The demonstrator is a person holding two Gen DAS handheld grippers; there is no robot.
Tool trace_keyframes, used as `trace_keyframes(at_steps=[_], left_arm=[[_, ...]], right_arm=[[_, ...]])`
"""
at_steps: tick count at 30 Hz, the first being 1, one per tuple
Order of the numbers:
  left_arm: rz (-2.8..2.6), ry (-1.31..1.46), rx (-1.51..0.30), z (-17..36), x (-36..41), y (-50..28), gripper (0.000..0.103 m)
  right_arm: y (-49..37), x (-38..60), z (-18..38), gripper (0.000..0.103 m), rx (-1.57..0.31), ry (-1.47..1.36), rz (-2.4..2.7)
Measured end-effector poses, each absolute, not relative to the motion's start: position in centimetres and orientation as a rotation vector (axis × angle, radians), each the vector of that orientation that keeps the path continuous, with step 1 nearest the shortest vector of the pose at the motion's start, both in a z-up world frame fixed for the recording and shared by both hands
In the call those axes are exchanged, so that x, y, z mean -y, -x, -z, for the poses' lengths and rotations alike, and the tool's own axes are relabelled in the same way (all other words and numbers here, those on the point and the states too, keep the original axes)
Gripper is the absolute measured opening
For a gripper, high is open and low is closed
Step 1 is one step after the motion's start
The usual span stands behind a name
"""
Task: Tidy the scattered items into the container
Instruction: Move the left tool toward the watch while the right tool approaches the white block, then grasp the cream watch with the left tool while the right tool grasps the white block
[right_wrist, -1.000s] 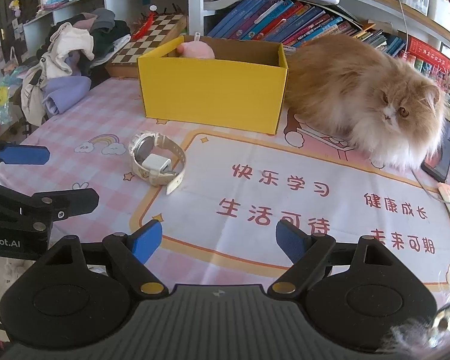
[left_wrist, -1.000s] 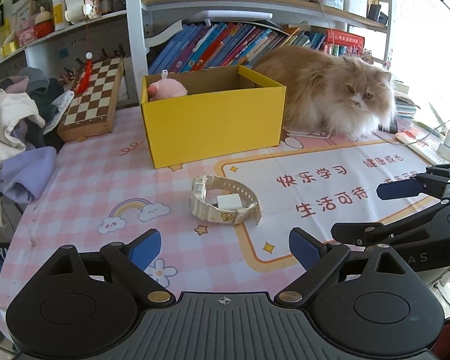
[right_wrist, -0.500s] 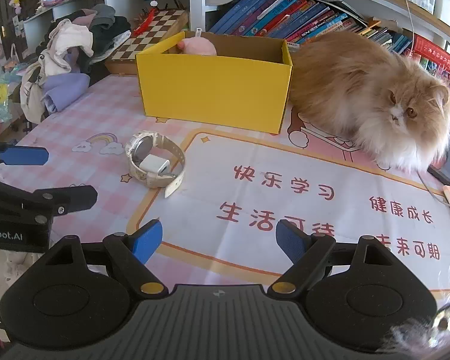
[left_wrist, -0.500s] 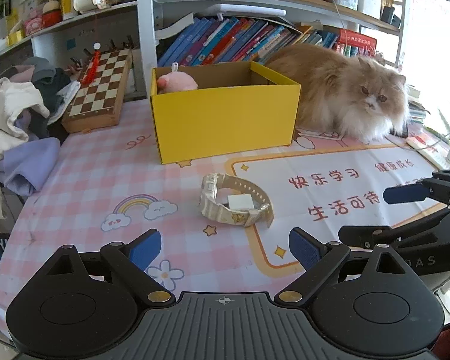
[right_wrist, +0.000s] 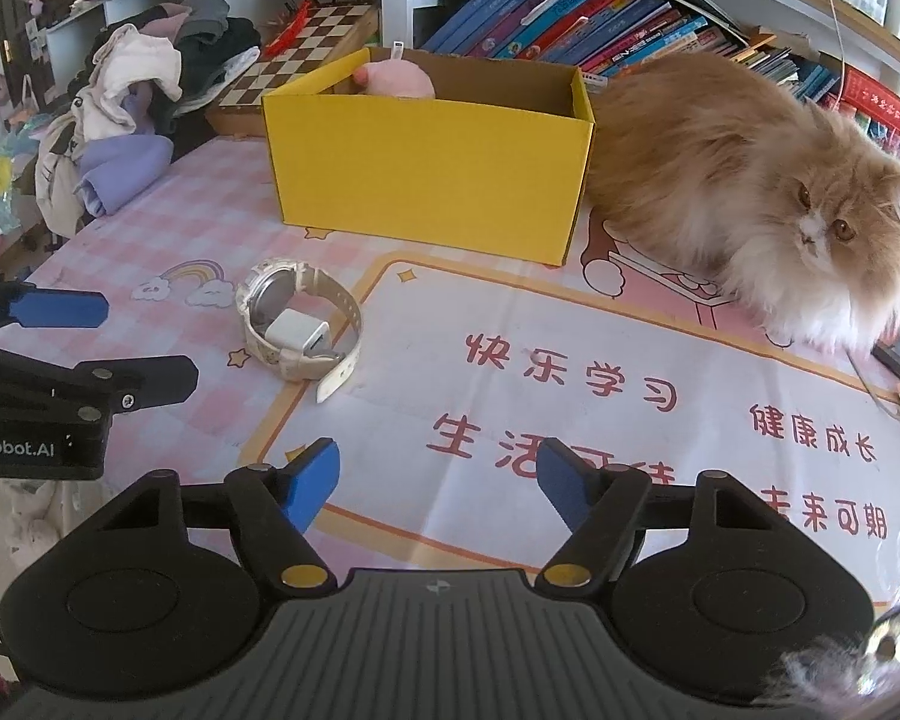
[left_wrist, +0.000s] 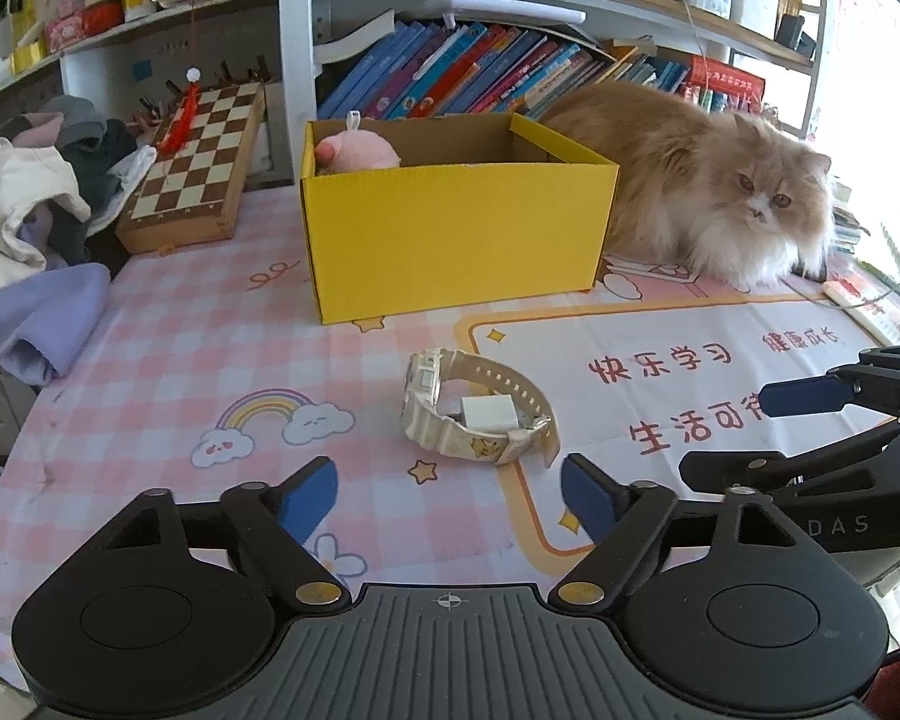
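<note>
Left claw (left_wrist: 450, 495) wide open, empty, low over the worktop (left_wrist: 168, 360). Cream watch (left_wrist: 477, 414) lies on its side just ahead of it, roughly centred between the fingers, not touching; small white block (left_wrist: 489, 411) sits inside the strap loop. Right claw (right_wrist: 438, 480) also wide open, empty; watch is ahead and to its left, well apart. Yellow box (left_wrist: 456, 240) stands behind the watch with a pink plush (left_wrist: 357, 153) in its left corner. Cat (left_wrist: 708, 180) lies just beside the box's right wall
</note>
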State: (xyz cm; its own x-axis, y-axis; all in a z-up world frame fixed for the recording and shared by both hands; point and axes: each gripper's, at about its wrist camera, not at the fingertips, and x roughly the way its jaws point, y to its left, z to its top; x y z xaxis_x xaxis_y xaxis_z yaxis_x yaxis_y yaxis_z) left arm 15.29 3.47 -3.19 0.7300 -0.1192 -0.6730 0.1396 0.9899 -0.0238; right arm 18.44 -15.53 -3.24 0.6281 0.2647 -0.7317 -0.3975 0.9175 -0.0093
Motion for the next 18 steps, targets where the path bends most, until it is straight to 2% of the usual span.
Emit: trace_keyframes(at_steps=[13, 18], left_arm=[[0.139, -0.017, -0.743, 3.6, -3.3, -17.0, 0.08], [0.141, -0.023, -0.75, 3.7, -3.0, -18.0, 0.072]], right_arm=[[-19.9, 15.3, 3.5, 0.072, -0.826, 0.19, -0.386], [-20.6, 15.4, 3.6, 0.069, -0.831, 0.192, -0.397]])
